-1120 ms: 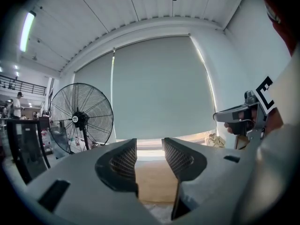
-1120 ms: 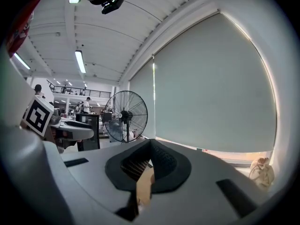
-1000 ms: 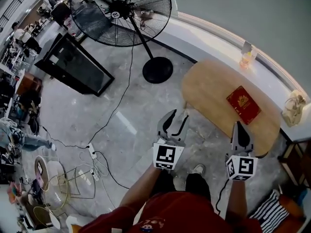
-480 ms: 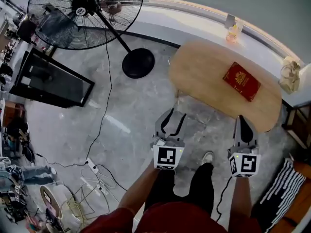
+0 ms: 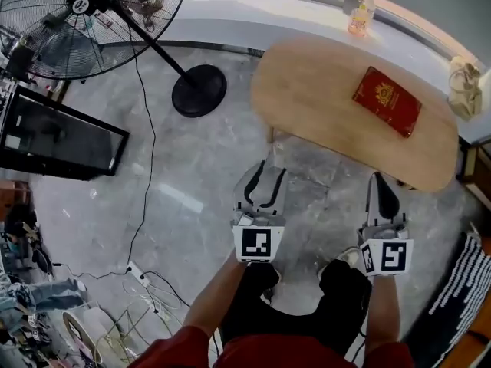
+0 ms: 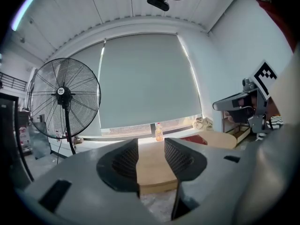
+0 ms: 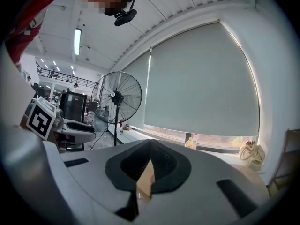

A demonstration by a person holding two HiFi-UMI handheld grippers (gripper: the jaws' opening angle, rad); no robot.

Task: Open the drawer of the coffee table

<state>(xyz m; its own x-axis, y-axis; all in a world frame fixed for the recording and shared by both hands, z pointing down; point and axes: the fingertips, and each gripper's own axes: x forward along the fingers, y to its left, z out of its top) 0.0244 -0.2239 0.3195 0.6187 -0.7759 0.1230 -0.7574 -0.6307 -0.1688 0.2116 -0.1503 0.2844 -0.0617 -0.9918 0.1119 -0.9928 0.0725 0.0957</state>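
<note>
The oval wooden coffee table (image 5: pixel 322 106) stands ahead of me, with a red book (image 5: pixel 387 100) on its top. No drawer shows in any view. My left gripper (image 5: pixel 270 176) hovers above the floor just short of the table's near edge, open and empty. In the left gripper view the table's edge (image 6: pixel 157 187) appears between the jaws of the left gripper (image 6: pixel 151 156). My right gripper (image 5: pixel 380 181) is held near the table's right end, its tips together and holding nothing. In the right gripper view the tips of the right gripper (image 7: pixel 150 149) meet.
A big pedestal fan (image 5: pixel 77 10) with a round base (image 5: pixel 199 90) stands to the left. A black cabinet (image 5: pixel 54 140) and floor cables (image 5: pixel 138 271) lie beyond it. A bottle (image 5: pixel 358 18) and a bag (image 5: pixel 464 79) sit on the window ledge. My legs are below the grippers.
Both grippers have sunk toward the floor and my head has come lower and nearer the table. The fan has slid toward the picture's upper left. Neither gripper's jaws have changed.
</note>
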